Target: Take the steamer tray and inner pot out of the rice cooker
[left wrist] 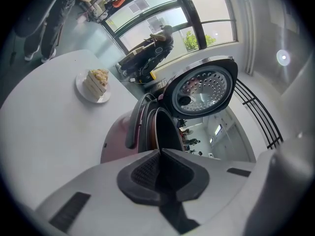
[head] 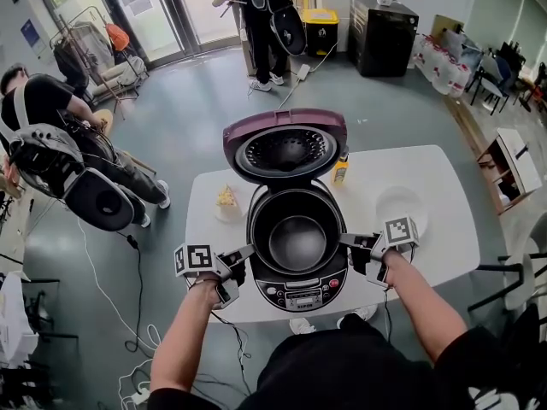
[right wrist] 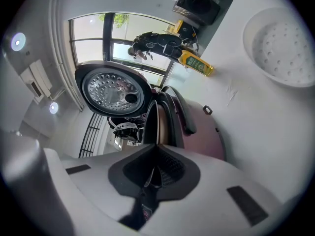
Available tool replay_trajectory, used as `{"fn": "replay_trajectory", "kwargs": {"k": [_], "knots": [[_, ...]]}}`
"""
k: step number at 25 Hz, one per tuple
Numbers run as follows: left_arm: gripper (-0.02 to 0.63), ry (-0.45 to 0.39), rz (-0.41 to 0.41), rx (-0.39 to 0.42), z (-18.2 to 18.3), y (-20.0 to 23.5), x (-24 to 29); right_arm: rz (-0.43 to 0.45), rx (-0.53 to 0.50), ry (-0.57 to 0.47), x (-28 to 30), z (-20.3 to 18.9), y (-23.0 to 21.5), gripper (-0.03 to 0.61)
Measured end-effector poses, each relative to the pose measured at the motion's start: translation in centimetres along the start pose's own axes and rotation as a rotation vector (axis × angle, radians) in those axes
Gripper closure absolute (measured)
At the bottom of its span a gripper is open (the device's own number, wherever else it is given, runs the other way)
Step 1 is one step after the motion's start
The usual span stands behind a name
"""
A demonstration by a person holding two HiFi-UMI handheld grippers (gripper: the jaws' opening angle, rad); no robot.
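Note:
The maroon rice cooker (head: 299, 290) stands open at the table's front edge, its lid (head: 286, 148) tipped up behind. The dark inner pot (head: 297, 233) sits in the cooker body. My left gripper (head: 250, 250) is shut on the pot's left rim, and my right gripper (head: 344, 239) is shut on its right rim. In the left gripper view the thin rim of the pot (left wrist: 165, 129) runs straight into the closed gripper (left wrist: 160, 154). The right gripper view shows the same with the pot (right wrist: 150, 124) and gripper (right wrist: 157, 146). The white perforated steamer tray (head: 400, 203) (right wrist: 283, 45) lies on the table, right of the cooker.
A slice of cake on a small plate (head: 226, 199) (left wrist: 96, 82) sits left of the cooker, and a yellow bottle (head: 340, 171) (right wrist: 197, 63) stands behind it. The white table (head: 427, 169) is small. A person sits at the left (head: 51, 135); another stands at the back (head: 265, 15).

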State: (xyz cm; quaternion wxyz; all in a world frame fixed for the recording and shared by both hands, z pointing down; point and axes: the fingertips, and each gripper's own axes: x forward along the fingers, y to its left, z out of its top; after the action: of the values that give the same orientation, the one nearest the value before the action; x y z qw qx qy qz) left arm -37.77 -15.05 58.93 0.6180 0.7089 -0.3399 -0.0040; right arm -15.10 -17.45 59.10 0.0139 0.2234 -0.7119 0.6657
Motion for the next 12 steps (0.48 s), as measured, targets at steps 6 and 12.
{"fn": "replay_trajectory", "kwargs": {"k": [6, 12], "knots": [[0.528, 0.030, -0.036, -0.019, 0.32, -0.56, 0.19, 0.009, 0.004, 0.019, 0.13, 0.04, 0.08, 0.566], [0.499, 0.025, -0.035, -0.048, 0.56, -0.70, 0.37, 0.014, -0.004, 0.017, 0.14, 0.10, 0.04, 0.566]]}}
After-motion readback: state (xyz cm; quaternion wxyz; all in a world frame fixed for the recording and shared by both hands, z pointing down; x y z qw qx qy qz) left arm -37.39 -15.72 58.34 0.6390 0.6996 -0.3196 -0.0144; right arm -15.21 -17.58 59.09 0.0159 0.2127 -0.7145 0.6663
